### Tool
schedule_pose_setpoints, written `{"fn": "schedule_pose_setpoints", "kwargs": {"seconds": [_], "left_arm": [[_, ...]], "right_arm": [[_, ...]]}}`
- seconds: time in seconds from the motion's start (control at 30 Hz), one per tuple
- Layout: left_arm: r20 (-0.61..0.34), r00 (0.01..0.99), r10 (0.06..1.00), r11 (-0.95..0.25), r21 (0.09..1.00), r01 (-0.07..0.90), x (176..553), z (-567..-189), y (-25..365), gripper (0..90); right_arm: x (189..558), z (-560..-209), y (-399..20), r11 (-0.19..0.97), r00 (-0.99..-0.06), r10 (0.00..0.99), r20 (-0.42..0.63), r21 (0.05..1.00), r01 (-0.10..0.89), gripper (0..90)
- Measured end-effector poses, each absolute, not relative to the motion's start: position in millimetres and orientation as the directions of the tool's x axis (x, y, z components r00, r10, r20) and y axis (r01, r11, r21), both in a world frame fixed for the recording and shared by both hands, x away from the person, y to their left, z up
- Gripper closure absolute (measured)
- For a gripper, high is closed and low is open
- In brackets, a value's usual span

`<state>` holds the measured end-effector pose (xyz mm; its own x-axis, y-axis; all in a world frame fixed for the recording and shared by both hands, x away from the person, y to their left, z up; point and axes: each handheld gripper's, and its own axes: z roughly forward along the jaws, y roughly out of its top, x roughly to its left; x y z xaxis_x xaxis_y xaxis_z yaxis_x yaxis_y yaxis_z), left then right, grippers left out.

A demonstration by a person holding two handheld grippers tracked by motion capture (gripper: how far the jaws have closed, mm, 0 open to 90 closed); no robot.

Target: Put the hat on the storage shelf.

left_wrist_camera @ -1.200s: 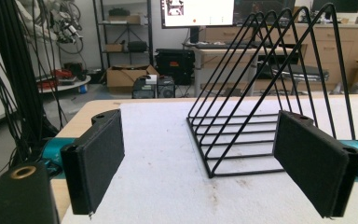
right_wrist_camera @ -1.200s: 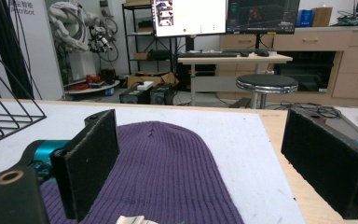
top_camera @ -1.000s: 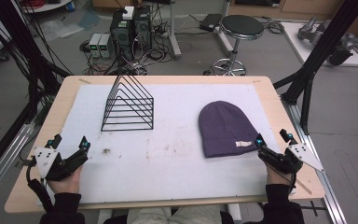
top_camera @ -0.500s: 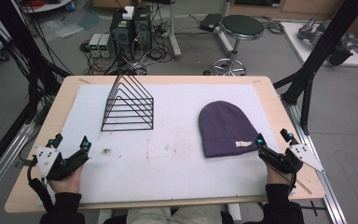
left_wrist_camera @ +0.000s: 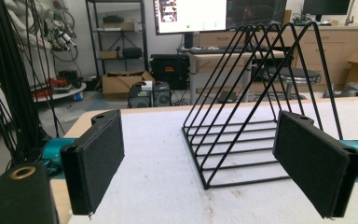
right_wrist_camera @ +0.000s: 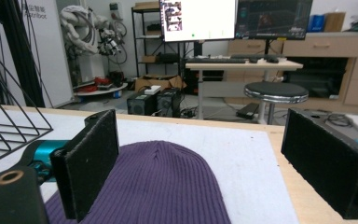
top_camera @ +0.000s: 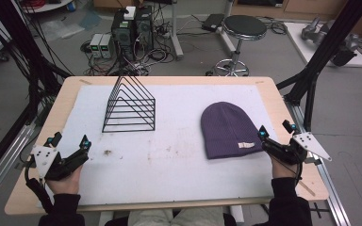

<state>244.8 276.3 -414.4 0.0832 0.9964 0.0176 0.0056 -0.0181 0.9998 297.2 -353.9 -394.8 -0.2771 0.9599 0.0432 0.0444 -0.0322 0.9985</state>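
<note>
High view, right gripper [top_camera: 274, 133] spread beside purple beanie [top_camera: 228, 130], wire rack [top_camera: 130, 105] apart

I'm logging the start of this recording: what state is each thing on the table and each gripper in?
Purple beanie: lying flat, label at its brim, ungrasped.
Wire rack: upright, nothing in it, untouched.
Left gripper: open, holding nothing.
Right gripper: open, beside the beanie's brim.

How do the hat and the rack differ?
The hat is purple knit and lies flat; the rack is black wire and stands upright as a triangular frame. The hat lies on the table's right side, just ahead of the right tongs; the rack stands on the left, well beyond the left tongs. Both rest on the white mat, and neither is held.
</note>
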Motion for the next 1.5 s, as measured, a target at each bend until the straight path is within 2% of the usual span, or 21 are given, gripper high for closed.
{"fn": "schedule_pose_setpoints", "kwargs": {"seconds": [0.43, 0.57, 0.6, 0.77, 1.03, 1.17, 1.5], "left_arm": [[0.002, 0.099, 0.995, -0.004, 1.0, 0.02, 252.6, -416.0, 276.8, 16.7], [0.003, 0.1, 0.995, -0.006, 1.0, 0.026, 253.8, -417.8, 275.5, 16.7], [0.008, 0.1, 0.995, -0.011, 1.0, 0.027, 254.2, -418.3, 275.0, 16.7], [0.012, 0.105, 0.994, -0.014, 1.0, 0.02, 254.7, -419.6, 273.4, 16.9], [0.007, 0.102, 0.995, -0.01, 1.0, 0.028, 256.0, -421.7, 273.8, 16.8], [0.009, 0.105, 0.994, -0.012, 1.0, 0.025, 256.2, -421.9, 273.3, 16.9], [0.022, 0.114, 0.993, -0.026, 0.999, 0.031, 258.6, -424.1, 271.4, 16.9]], "right_arm": [[333.4, -370.7, -343.6, 0.001, -0.28, 0.96, 0.024, 0.996, 0.091, 10.3], [348.8, -361.4, -341.6, 0.001, -0.296, 0.954, 0.044, 0.989, 0.151, 10.3], [358.2, -355.9, -340.0, 0.01, -0.299, 0.953, 0.048, 0.981, 0.191, 10.3], [373.6, -351.1, -336.8, 0.043, -0.313, 0.949, 0.036, 0.97, 0.24, 10.4], [401.7, -353.6, -332.1, 0.096, -0.33, 0.944, 0.007, 0.951, 0.295, 10.4], [418.1, -361.6, -333.7, 0.1, -0.338, 0.94, 0.035, 0.923, 0.372, 10.4], [453.0, -360.3, -321.4, 0.251, -0.393, 0.918, -0.052, 0.844, 0.475, 10.4]]}}
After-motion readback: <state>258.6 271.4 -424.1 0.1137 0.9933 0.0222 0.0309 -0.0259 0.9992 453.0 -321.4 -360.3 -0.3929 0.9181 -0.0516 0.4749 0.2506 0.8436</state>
